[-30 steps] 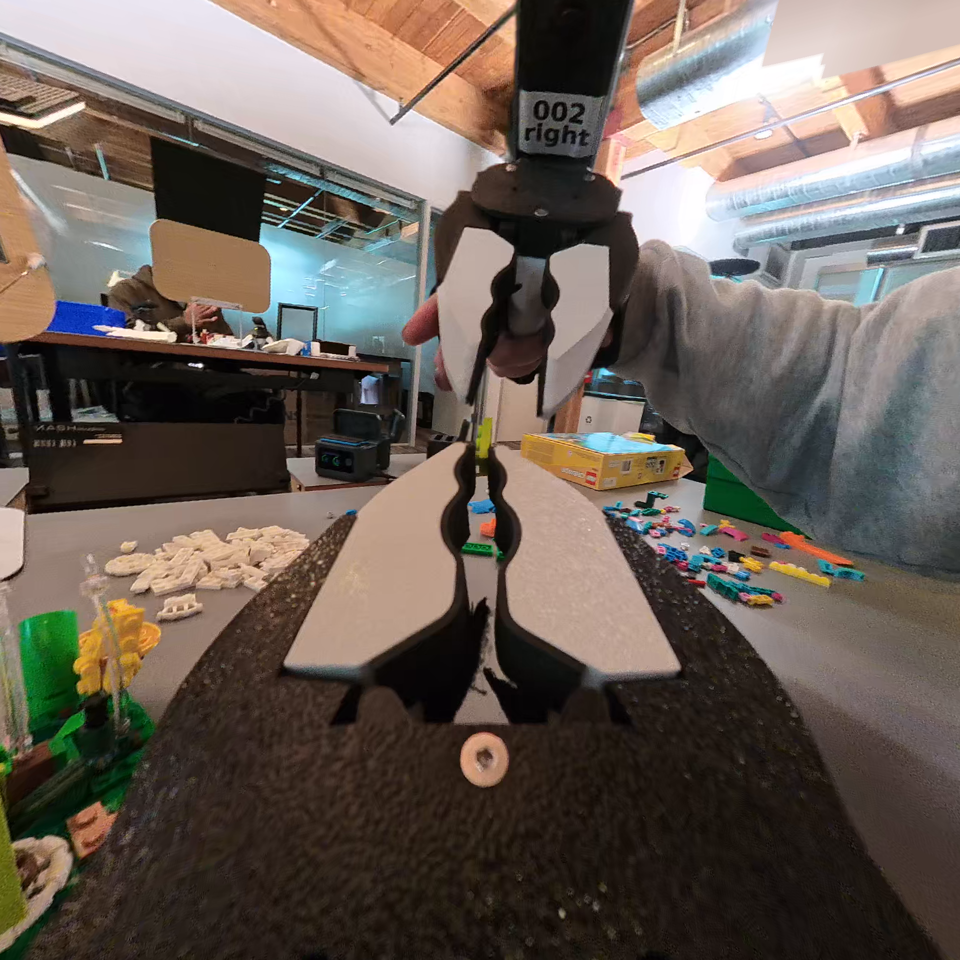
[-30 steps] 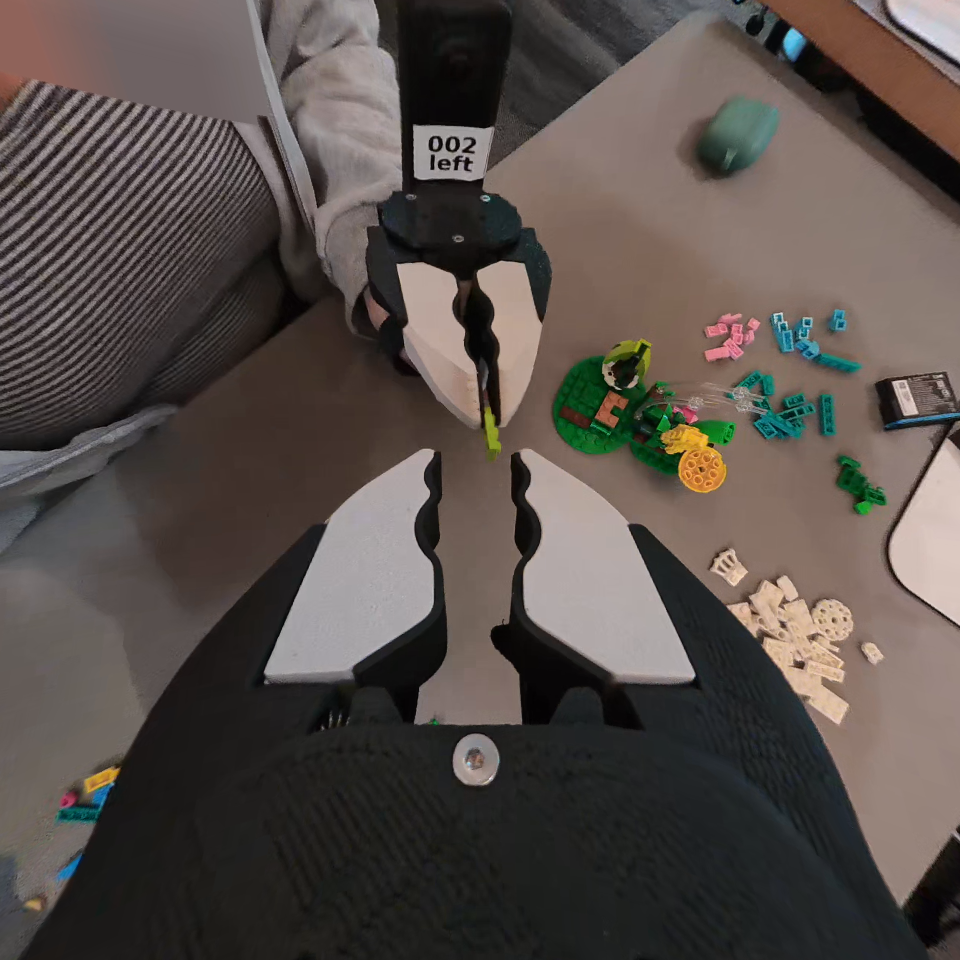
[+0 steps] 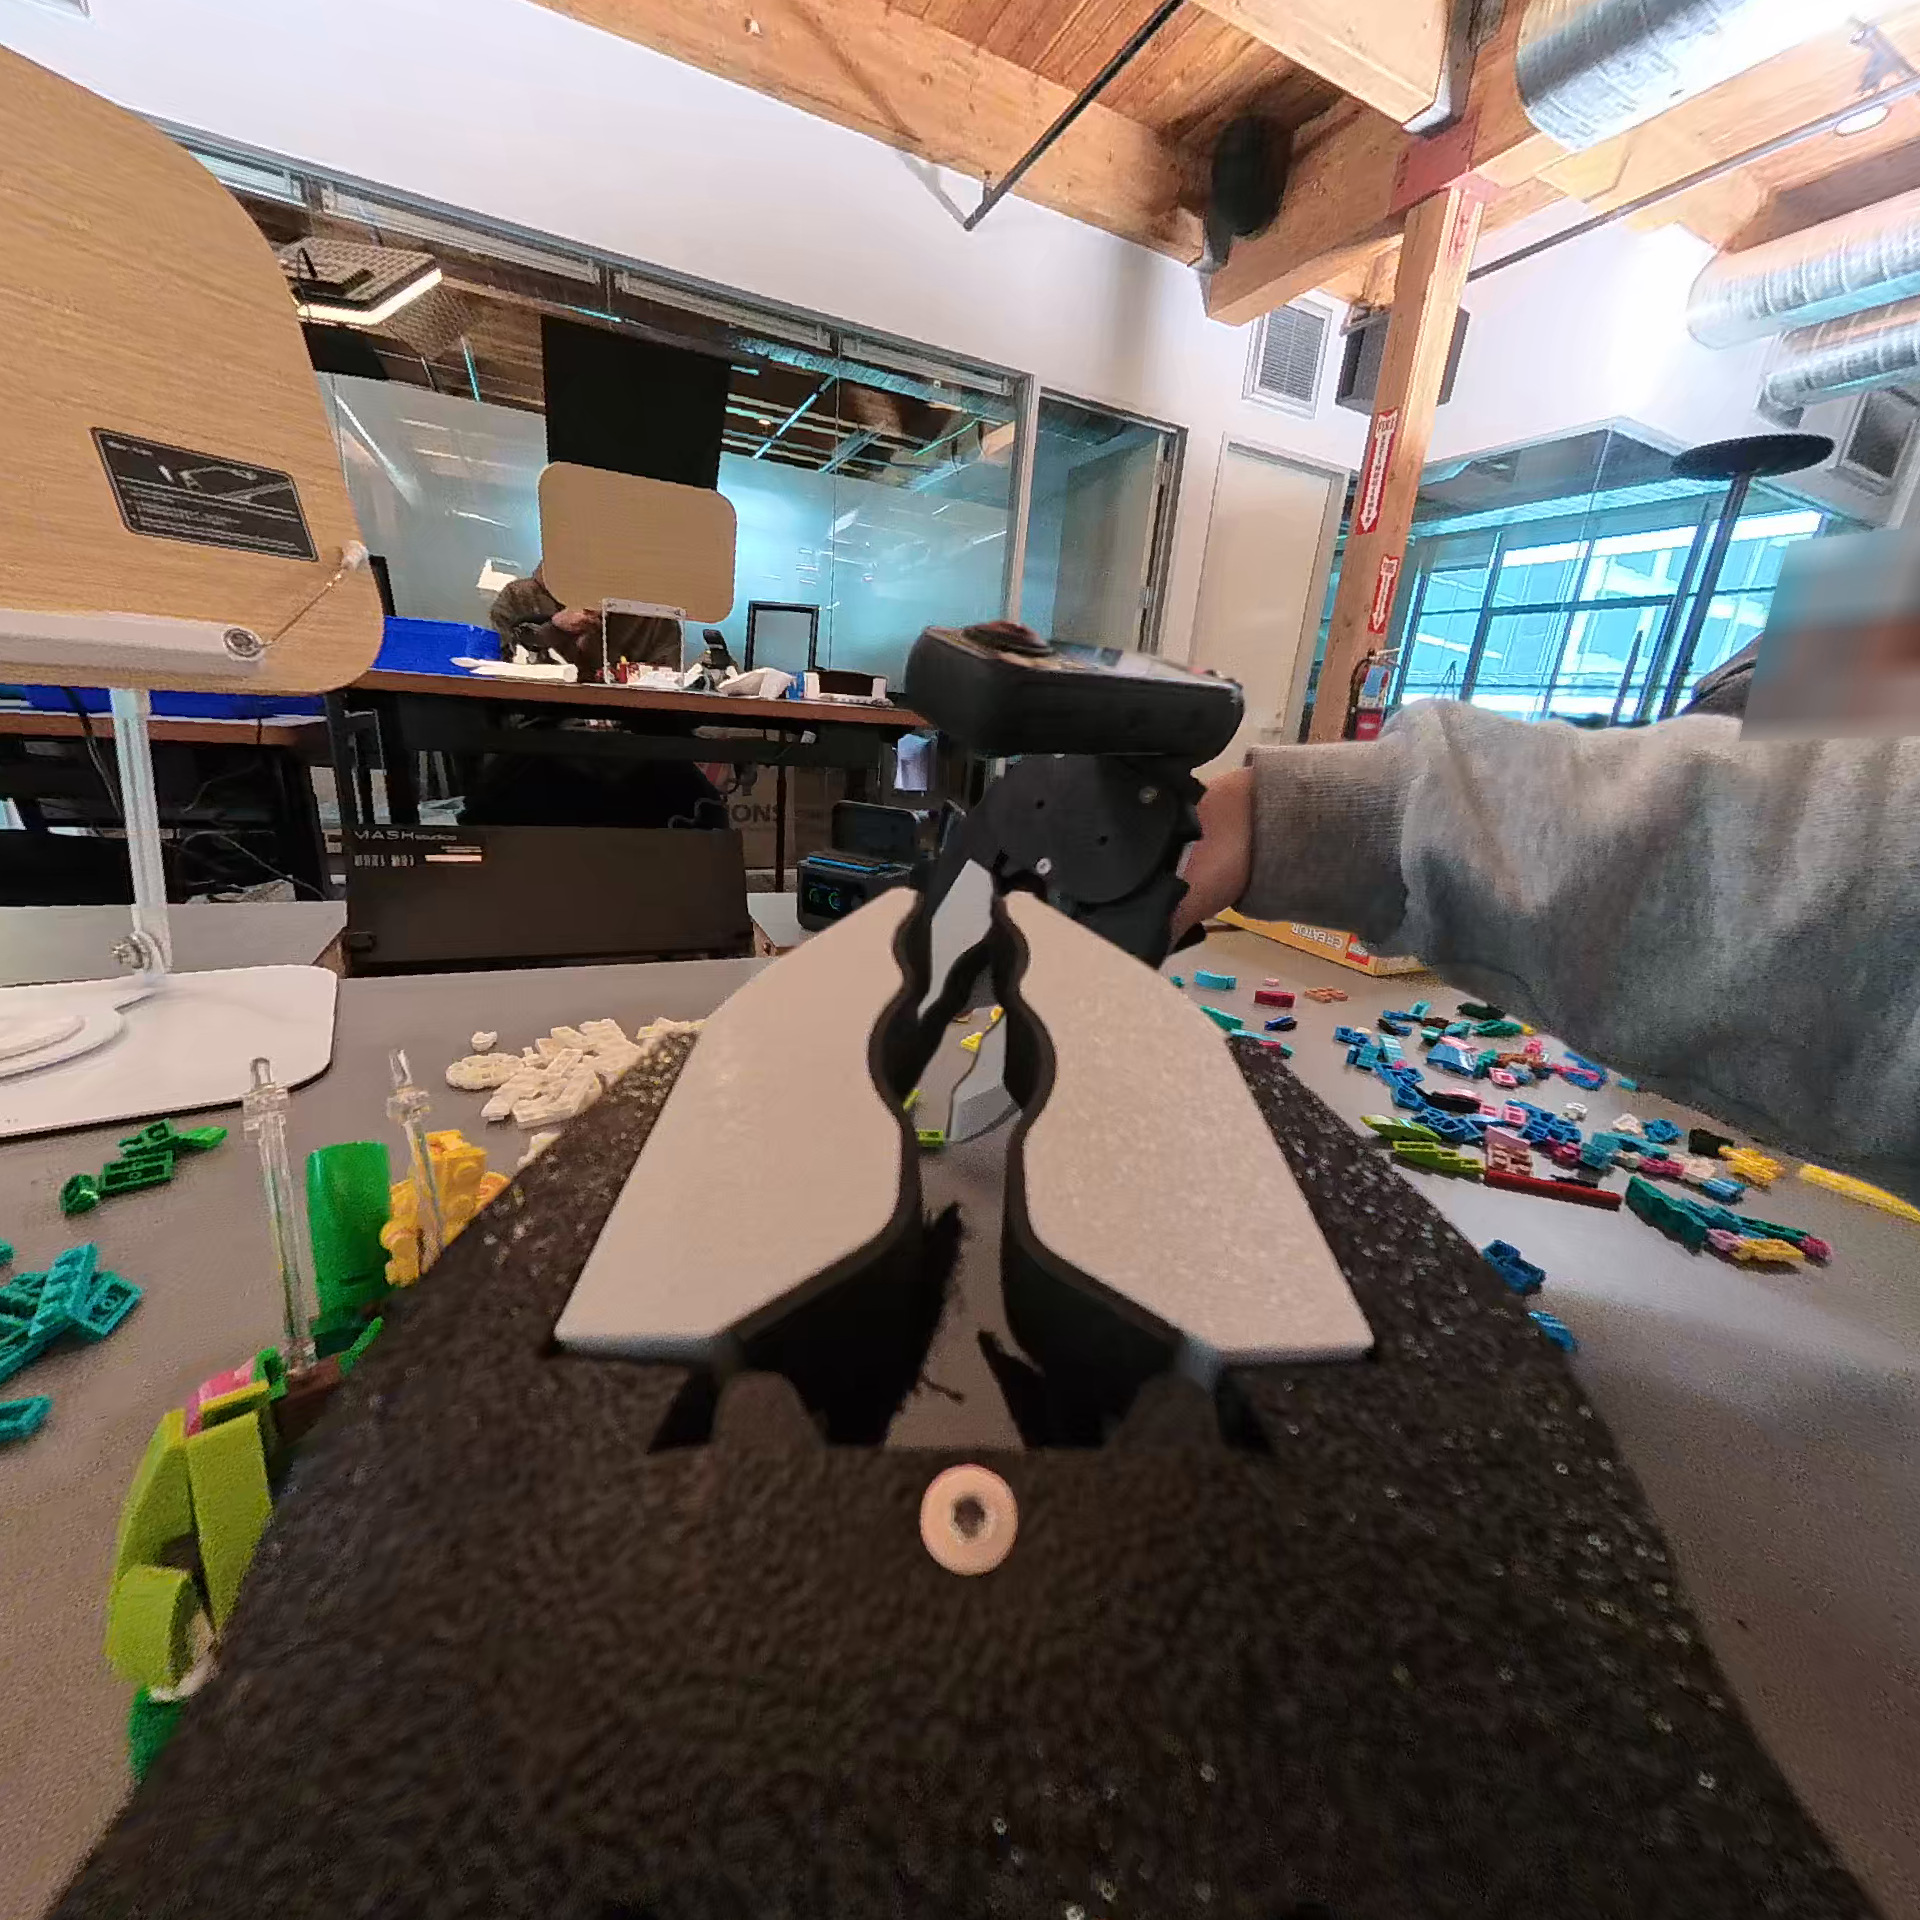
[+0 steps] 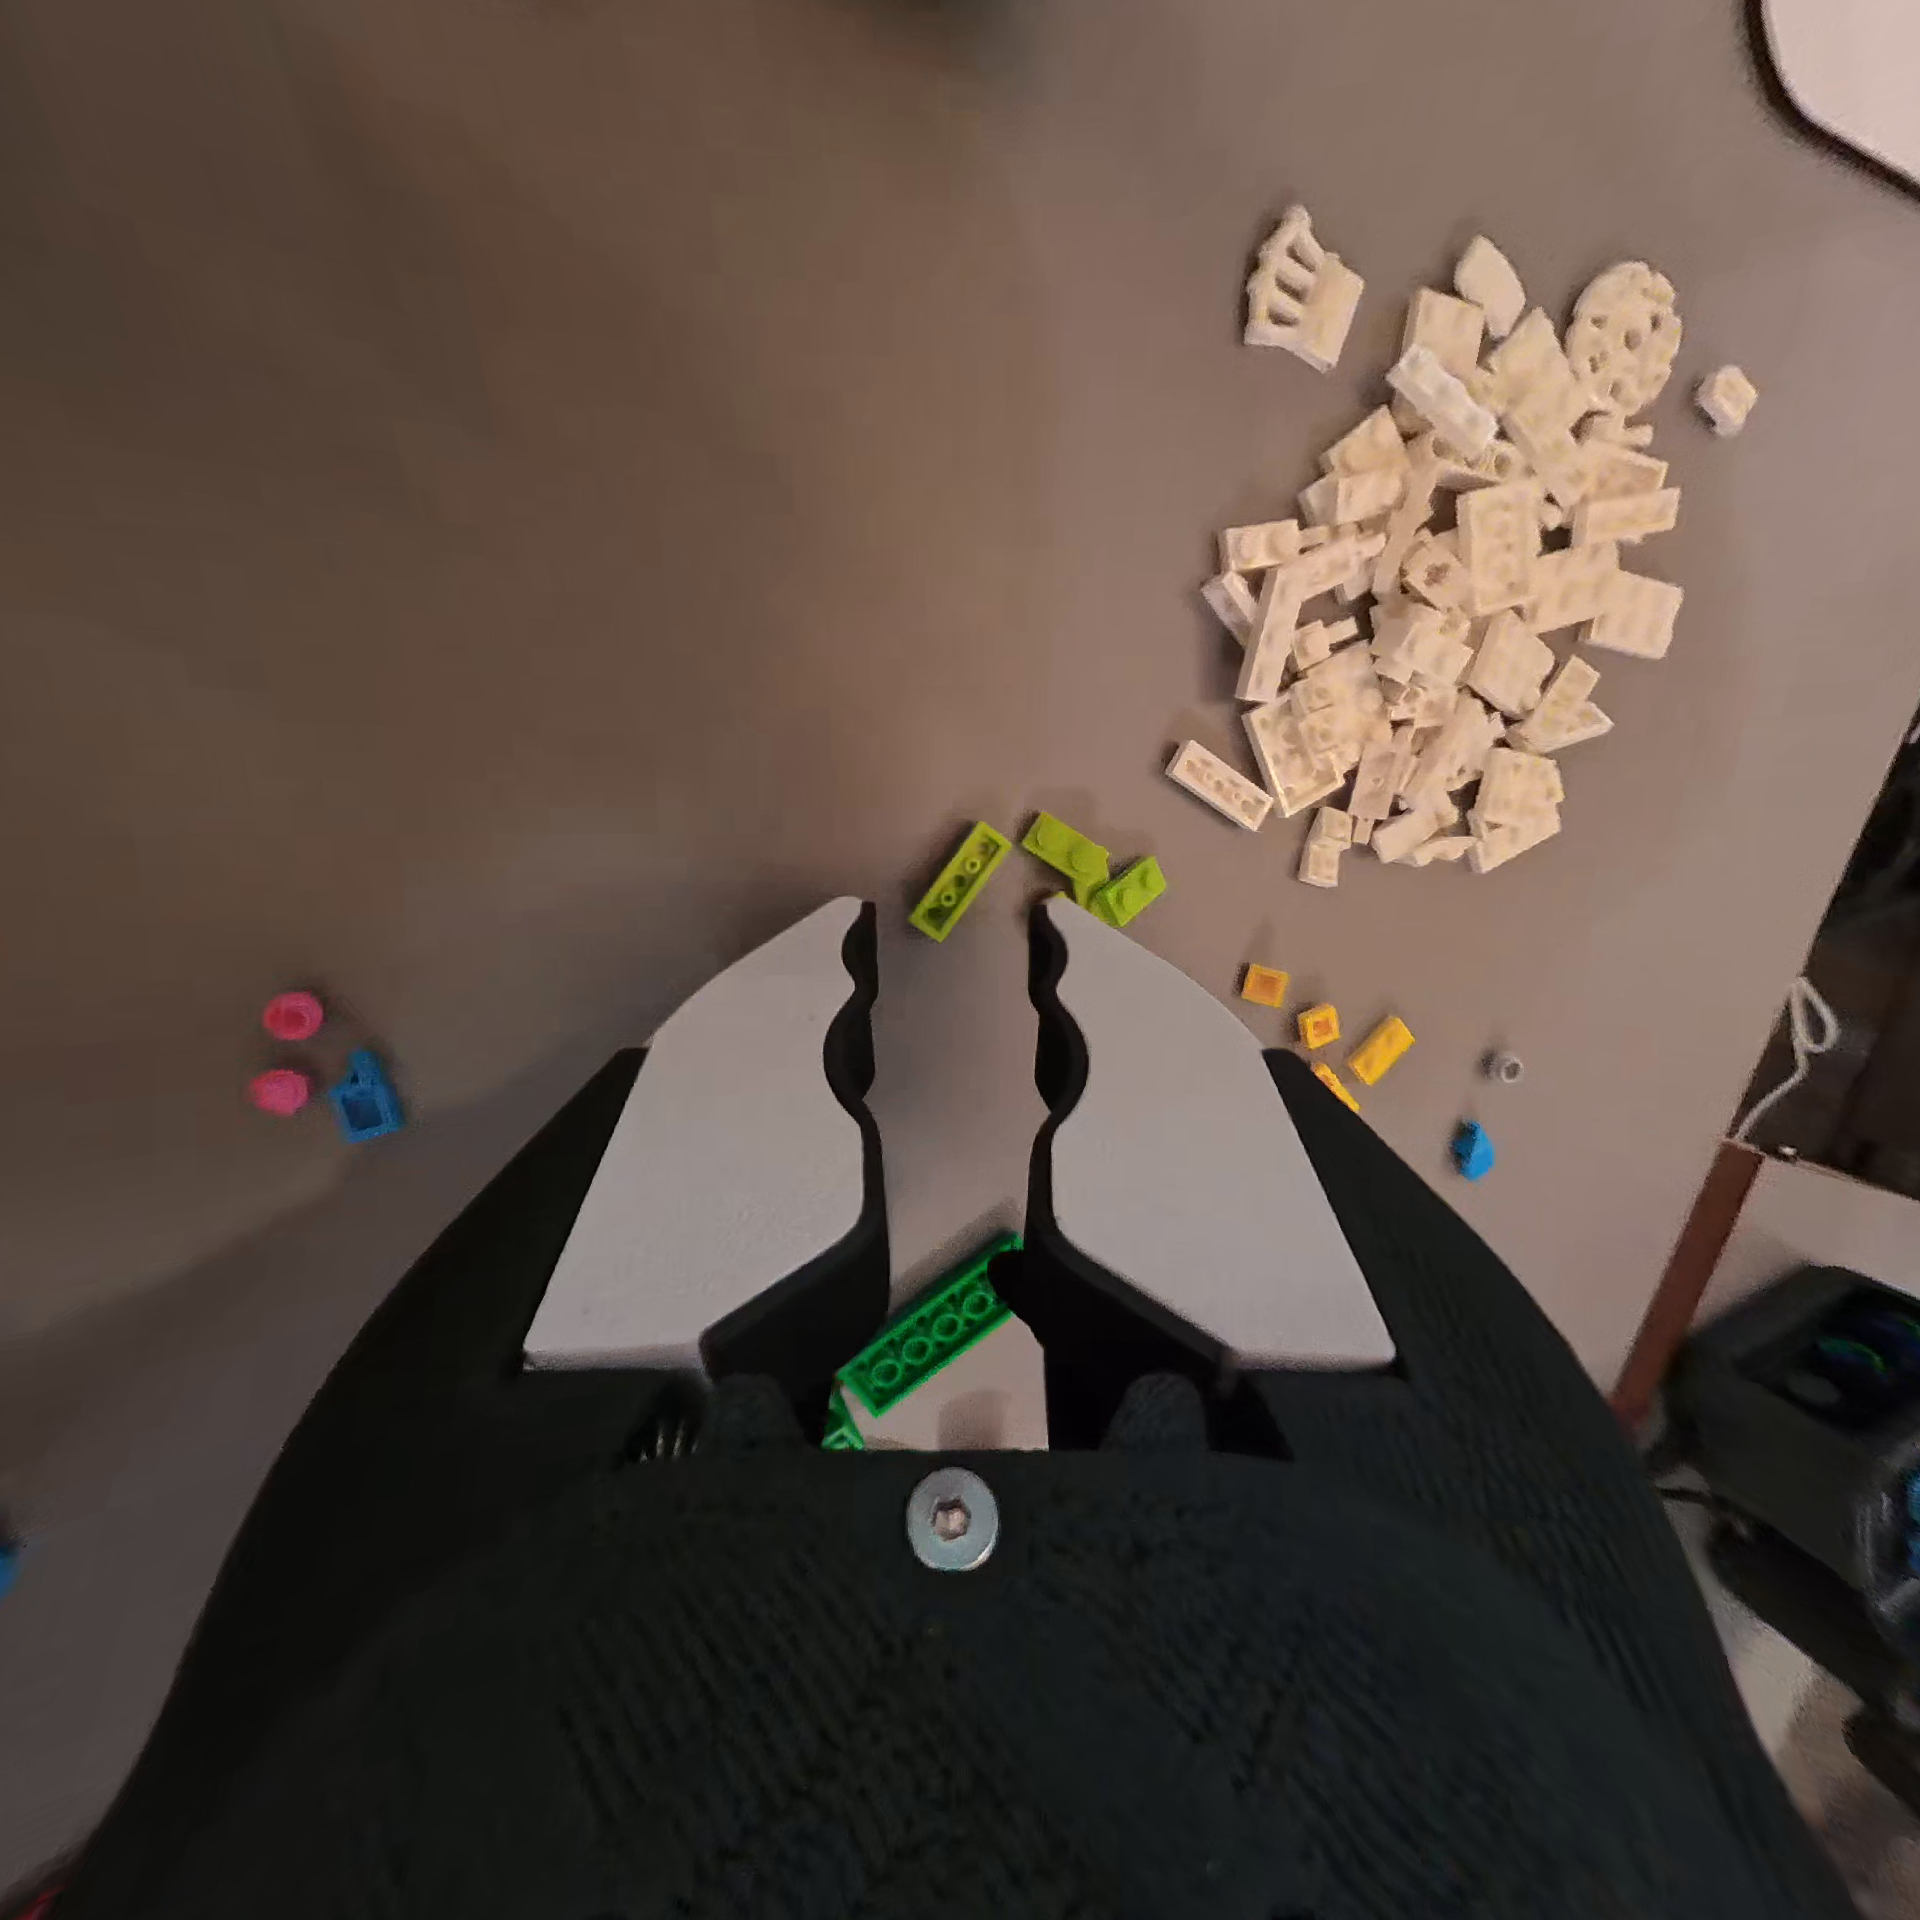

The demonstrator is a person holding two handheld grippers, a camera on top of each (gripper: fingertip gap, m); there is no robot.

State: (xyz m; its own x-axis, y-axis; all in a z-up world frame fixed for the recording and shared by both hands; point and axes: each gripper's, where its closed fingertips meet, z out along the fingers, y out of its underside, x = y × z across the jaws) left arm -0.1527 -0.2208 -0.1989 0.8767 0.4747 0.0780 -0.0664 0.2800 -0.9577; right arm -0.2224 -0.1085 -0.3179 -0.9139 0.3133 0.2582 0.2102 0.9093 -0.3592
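My right gripper (image 4: pixel 951 914) hangs open and empty, just short of the lime plate (image 4: pixel 958 879) beside the white brick pile (image 4: pixel 1455 582). The plate looks light, stiff and slick, so I'd pinch its long edges. My left gripper (image 3: pixel 961 914) is narrowly parted, nothing visibly held.

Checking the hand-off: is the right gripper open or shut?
Open. The right gripper shows bare table between its fingertips; lime bricks lie just beyond, untouched.

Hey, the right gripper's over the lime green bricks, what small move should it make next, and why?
Probably ease the right gripper forward and down: its jaws are open and hold nothing, and the long lime brick lies just past the fingertips on the table.
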